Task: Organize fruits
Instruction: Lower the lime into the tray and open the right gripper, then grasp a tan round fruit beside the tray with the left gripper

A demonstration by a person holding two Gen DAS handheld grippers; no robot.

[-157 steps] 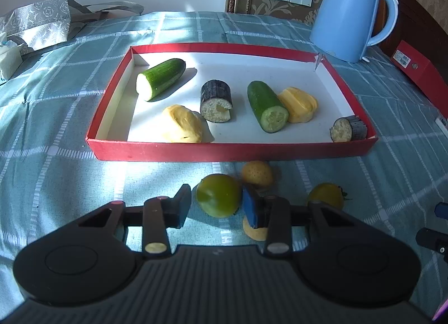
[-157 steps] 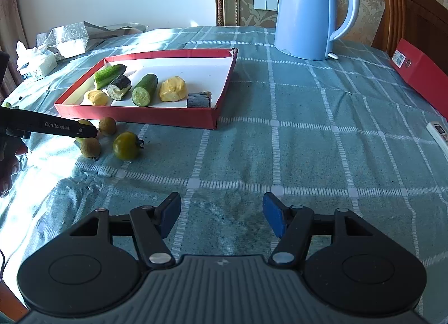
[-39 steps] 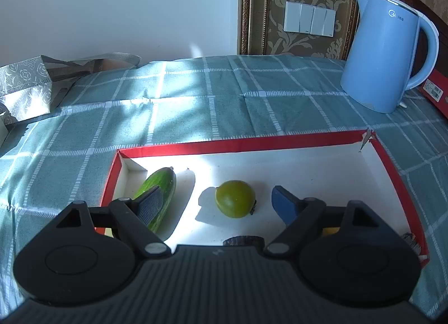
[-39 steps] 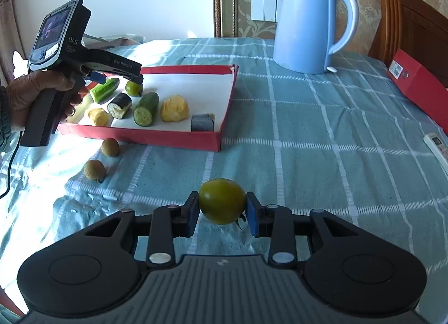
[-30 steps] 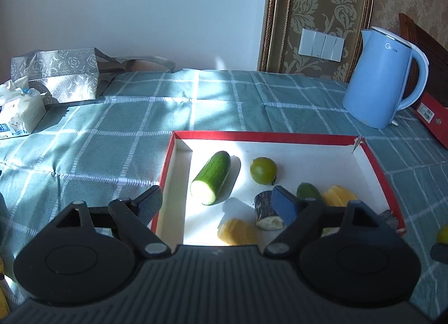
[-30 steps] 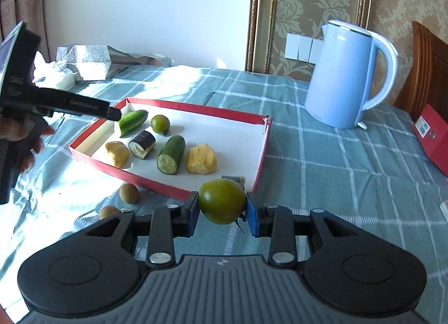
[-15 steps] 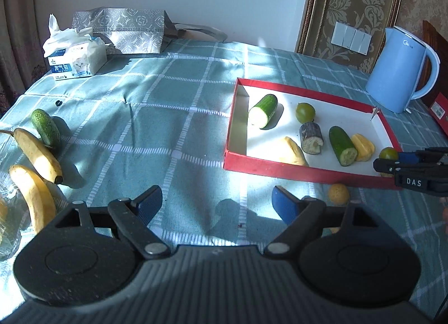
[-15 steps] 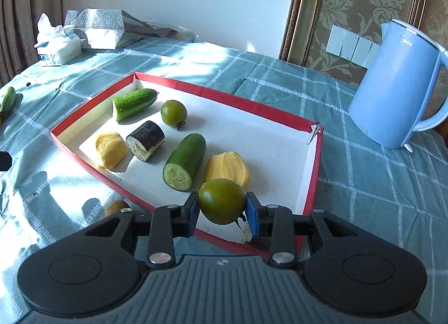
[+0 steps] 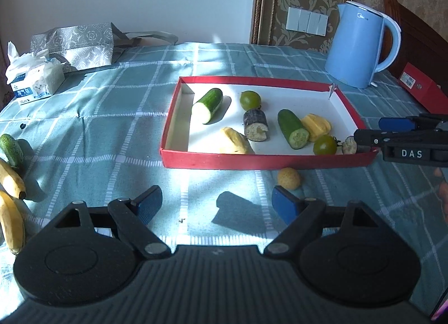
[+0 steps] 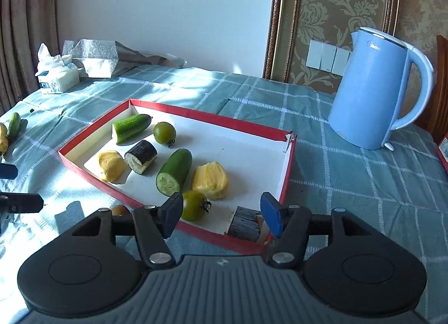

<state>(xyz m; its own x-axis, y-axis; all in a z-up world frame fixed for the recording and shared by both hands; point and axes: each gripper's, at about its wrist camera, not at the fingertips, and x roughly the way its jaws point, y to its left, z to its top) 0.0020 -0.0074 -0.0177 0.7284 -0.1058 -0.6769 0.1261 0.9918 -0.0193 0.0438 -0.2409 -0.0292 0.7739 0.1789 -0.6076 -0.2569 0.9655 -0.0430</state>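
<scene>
A tray (image 9: 268, 159) sits mid-tabletop (image 9: 112, 128) holding cucumber pieces (image 9: 207, 101), tomatoes (image 9: 324, 145) and other cut pieces. A kettle (image 9: 358, 44) stands behind its right end. Bananas (image 9: 11, 178) lie far left, and one small round fruit (image 9: 289, 178) lies just in front of the tray.

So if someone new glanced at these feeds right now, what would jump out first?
Probably the red tray in the sunlit middle of the checked cloth, holding cucumber halves, yellow pieces and two green tomatoes; one tomato sits near the open right gripper. Then the big blue kettle behind, at the right.

Two green tomatoes lie in the red tray (image 10: 282, 184), one (image 10: 193, 205) at its near edge, another (image 10: 164, 133) farther back beside a cucumber half (image 10: 130, 128).
</scene>
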